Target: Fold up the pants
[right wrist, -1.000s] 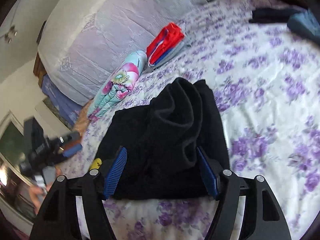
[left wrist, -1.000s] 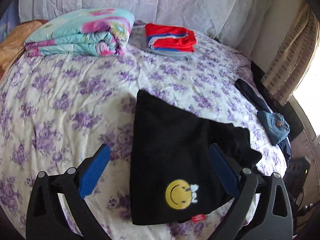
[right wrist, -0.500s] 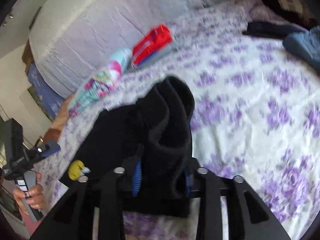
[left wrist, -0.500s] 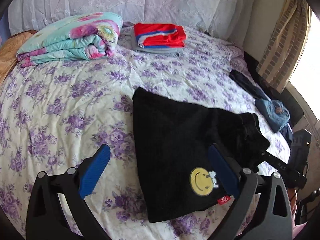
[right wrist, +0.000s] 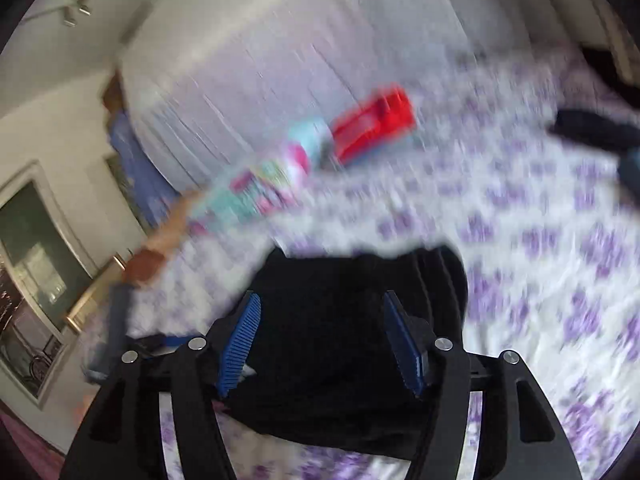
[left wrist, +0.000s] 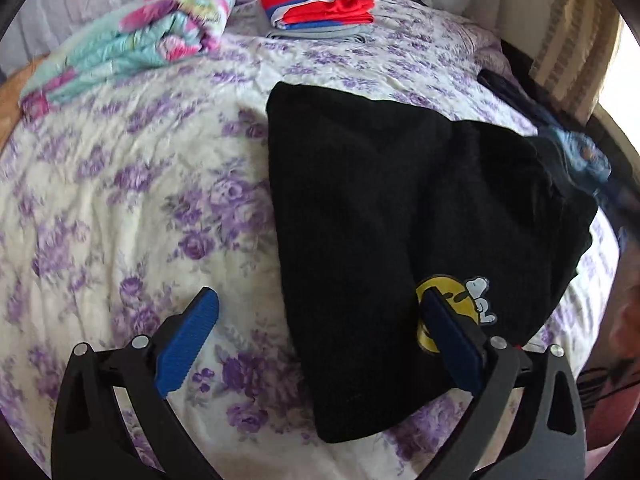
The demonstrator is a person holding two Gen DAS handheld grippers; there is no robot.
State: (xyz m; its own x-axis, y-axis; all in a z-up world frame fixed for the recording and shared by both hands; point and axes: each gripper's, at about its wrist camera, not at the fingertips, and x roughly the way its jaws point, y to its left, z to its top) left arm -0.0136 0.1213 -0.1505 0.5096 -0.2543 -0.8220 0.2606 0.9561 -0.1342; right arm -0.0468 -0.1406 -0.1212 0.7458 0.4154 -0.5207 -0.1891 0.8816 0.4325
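Since half a second ago, the right gripper (right wrist: pixel 320 340) is letting go of the black pants (left wrist: pixel 360 220): its blue pads, then pinched on a raised bunch of the cloth, are now standing apart with the fabric lying loose between them. The pants are resting folded on the bed (left wrist: pixel 120 200), no longer lifted, with their yellow smiley patch (left wrist: pixel 452 312) facing up near the front edge. The left gripper (left wrist: pixel 320 340) is hanging above the bed with its jaws spread wide, grasping nothing; its right pad is overlapping the patch in the left wrist view, its left pad is showing over bare sheet. Beyond the pants, a folded floral blanket (left wrist: pixel 132 44) and a red folded garment (left wrist: pixel 320 4) are sitting near the head of the bed, side by side. A blue denim piece (left wrist: pixel 584 156) is lying at the bed's right edge, just past the pants. The right wrist view is blurring heavily.
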